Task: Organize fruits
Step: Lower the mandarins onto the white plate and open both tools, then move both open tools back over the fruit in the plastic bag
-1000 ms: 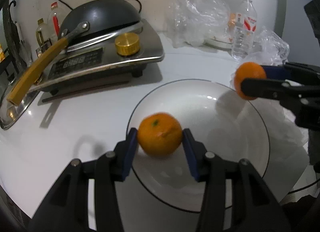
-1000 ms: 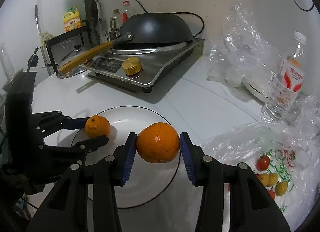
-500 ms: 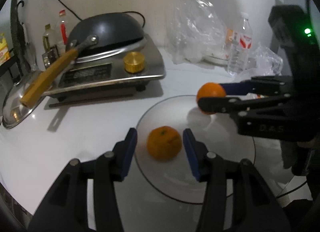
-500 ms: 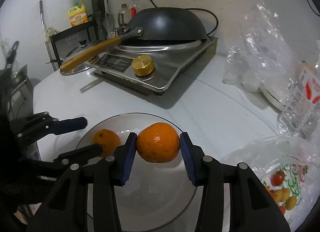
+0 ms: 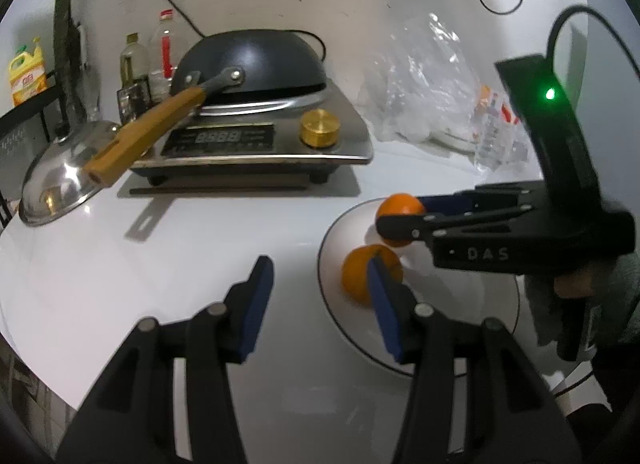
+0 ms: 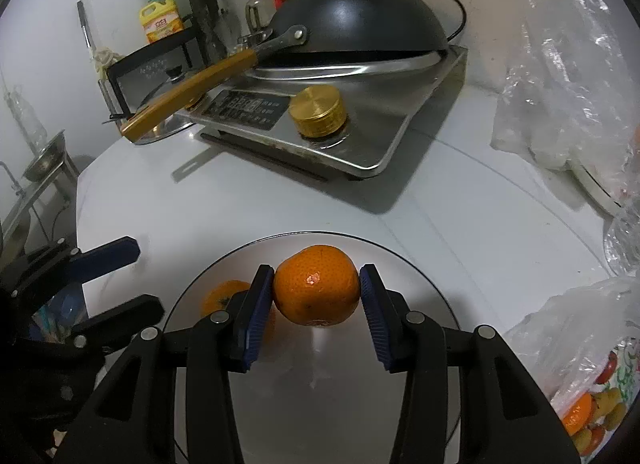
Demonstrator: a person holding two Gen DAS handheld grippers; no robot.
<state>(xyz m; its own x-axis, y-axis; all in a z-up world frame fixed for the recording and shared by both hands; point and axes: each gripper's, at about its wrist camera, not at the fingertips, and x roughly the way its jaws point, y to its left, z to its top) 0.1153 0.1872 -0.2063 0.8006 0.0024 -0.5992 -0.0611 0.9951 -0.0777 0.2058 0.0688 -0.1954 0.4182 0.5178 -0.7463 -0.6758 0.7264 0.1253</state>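
In the left wrist view, the near blue-padded finger (image 5: 382, 306) covers part of the orange mandarin lying on the white plate (image 5: 362, 278). The second mandarin, clamped in the black right gripper (image 5: 400, 225), shows only above and below a black finger. The clear plastic water bottle (image 5: 498, 124) is blurred; its label cannot be read. In the right wrist view, the printed plastic bag of small fruit (image 6: 592, 404) is cut off by the picture's edge, and the plate's near rim (image 6: 320, 404) hides behind the gripper's arms.
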